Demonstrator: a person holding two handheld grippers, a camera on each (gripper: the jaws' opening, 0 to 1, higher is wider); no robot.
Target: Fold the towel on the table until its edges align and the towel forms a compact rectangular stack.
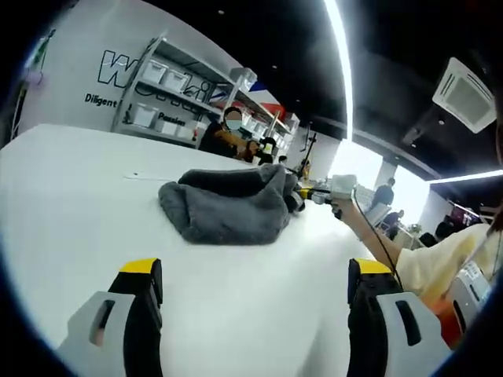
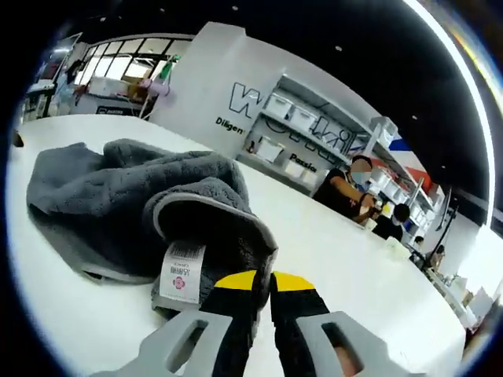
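Looking at the towel (image 1: 228, 204), we are nowhere near a neat stack yet: it lies on the white desk (image 1: 71, 196) as a rumpled grey heap, folds bunched over one another, no edge lined up with another. In the left gripper view it sits out toward the middle of the desk, well clear of the near edge, and our left hand-held gripper (image 1: 255, 294) hangs back from it with jaws spread wide and nothing between them.

Over on the right, our right hand-held gripper (image 2: 263, 287) has its yellow-tipped jaws pinched close together on a fold of the towel, right beside the white care label (image 2: 182, 272). We judge that as a first grab at an edge or corner, so spreading the cloth flat comes first, and every fold is left to do.

Around us, the desk looks bare near the towel, which helps. Beyond its far edge stand shelves (image 1: 169, 86) with white bins against a lettered wall, and people sit or stand back there, well apart from the work. Nothing blocks the towel itself; the trouble we foresee is the bunching, since hidden edges must be found before they can be matched.
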